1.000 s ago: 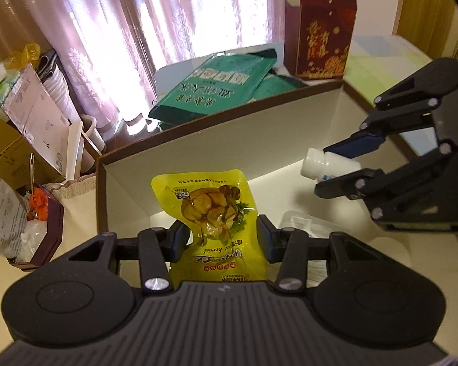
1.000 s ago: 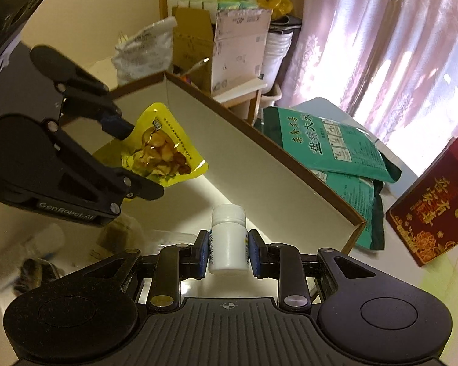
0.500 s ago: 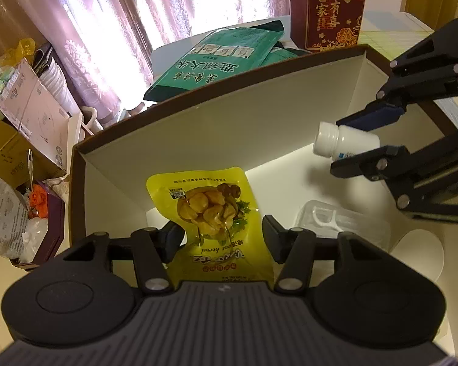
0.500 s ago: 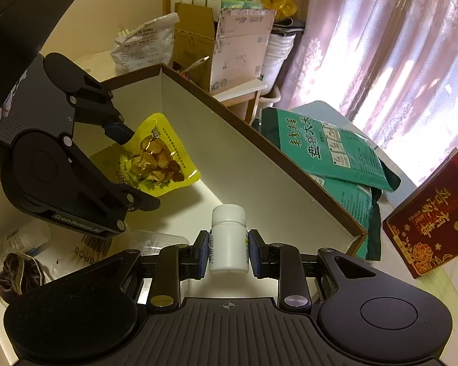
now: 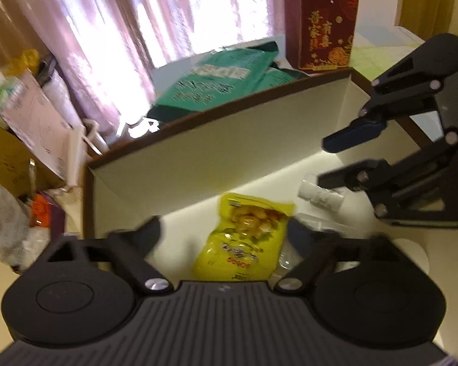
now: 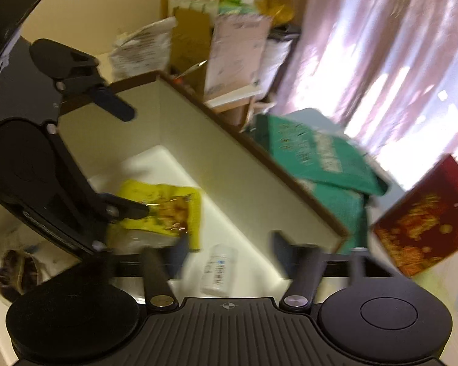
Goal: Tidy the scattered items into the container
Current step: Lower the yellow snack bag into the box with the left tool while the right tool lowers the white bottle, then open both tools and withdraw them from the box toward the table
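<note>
The container is a brown-rimmed box with cream walls [image 5: 216,152], also in the right wrist view [image 6: 216,170]. A yellow snack pouch [image 5: 244,241] lies on the box floor, also in the right wrist view [image 6: 165,210]. A white pill bottle [image 5: 320,196] lies on its side on the floor beside it, also in the right wrist view [image 6: 218,270]. My left gripper [image 5: 226,235] is open above the pouch, holding nothing. My right gripper [image 6: 229,247] is open above the bottle, holding nothing; it also shows in the left wrist view [image 5: 339,161].
A clear plastic pack [image 5: 317,225] and a dark item [image 6: 15,271] also lie in the box. Green bags [image 5: 216,79] and a red carton [image 5: 326,24] stand behind the far wall. Cardboard boxes and clutter [image 6: 223,45] sit beyond the box's left end, by the curtains.
Both grippers have opened. The yellow pouch dropped from my left gripper and the white bottle from my right one; both now lie on the box floor.
</note>
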A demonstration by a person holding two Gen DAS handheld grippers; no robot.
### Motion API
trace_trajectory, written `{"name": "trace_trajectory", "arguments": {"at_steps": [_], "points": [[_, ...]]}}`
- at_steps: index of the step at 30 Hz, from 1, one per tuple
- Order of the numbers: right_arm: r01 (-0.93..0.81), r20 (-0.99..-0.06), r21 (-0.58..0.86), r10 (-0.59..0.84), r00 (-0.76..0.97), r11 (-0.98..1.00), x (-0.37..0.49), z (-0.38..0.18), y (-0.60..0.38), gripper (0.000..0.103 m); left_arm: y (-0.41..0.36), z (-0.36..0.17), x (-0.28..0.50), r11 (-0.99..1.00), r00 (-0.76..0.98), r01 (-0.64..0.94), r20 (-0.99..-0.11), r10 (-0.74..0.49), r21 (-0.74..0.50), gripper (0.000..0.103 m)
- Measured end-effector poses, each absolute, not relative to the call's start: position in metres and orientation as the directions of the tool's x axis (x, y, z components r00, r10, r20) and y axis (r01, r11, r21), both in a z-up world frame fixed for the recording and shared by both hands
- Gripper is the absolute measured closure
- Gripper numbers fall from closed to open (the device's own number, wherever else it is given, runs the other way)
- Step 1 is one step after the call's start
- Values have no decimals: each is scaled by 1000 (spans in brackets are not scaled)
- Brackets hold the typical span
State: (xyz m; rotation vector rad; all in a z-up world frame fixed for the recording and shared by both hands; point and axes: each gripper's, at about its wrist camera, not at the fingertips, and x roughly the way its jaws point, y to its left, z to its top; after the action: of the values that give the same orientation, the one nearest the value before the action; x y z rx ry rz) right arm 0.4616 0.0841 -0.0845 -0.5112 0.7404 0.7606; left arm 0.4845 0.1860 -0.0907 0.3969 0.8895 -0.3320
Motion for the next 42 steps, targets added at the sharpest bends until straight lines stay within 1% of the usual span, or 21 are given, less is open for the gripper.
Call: {"name": "trace_trajectory", "arguments": {"at_steps": [2, 3, 6, 13, 15, 16, 17, 18, 19, 23, 26, 34, 42], "points": [[-770, -738, -88, 478, 476, 632, 459, -80, 75, 17, 187, -91, 481, 868, 601, 440, -794, -92, 232, 8], [-769, -737, -72, 485, 470, 635, 457, -78, 72, 17, 189, -91, 480, 872, 600, 433, -795, -90, 228, 8], [-776, -729, -91, 489, 479, 624, 447, -76, 71, 17, 197, -89, 478, 898, 584, 407, -804, -116, 166, 8], [-784, -729, -70, 505, 463, 617, 431, -74, 67, 17, 197, -82, 462, 899, 590, 397, -801, -96, 184, 8], [-784, -726, -62, 511, 460, 618, 426, -73, 64, 17, 197, -79, 457, 901, 593, 392, -800, -93, 186, 6], [-784, -724, -61, 514, 460, 617, 423, -71, 63, 14, 197, -77, 455, 902, 595, 389, -798, -92, 187, 6], [-785, -718, -61, 519, 464, 617, 419, -69, 62, 5, 198, -75, 452, 904, 596, 386, -798, -90, 186, 6], [-785, -706, -63, 528, 472, 617, 416, -67, 61, 1, 198, -73, 449, 906, 596, 382, -798, -90, 183, 6], [-782, -694, -63, 536, 481, 620, 412, -64, 59, 0, 198, -71, 446, 908, 597, 378, -797, -88, 183, 6], [-771, -684, -27, 551, 478, 636, 404, -56, 52, 0, 195, -64, 434, 911, 606, 365, -792, -75, 193, 4], [-760, -678, -29, 546, 493, 650, 396, -51, 47, 0, 193, -58, 423, 912, 614, 359, -786, -70, 199, 2], [-717, -660, -14, 533, 530, 697, 376, -37, 34, 0, 191, -40, 397, 925, 633, 326, -772, -59, 197, 2], [-712, -642, 3, 548, 537, 702, 351, -21, 21, 0, 187, -18, 368, 939, 645, 291, -763, -49, 185, 1]]}}
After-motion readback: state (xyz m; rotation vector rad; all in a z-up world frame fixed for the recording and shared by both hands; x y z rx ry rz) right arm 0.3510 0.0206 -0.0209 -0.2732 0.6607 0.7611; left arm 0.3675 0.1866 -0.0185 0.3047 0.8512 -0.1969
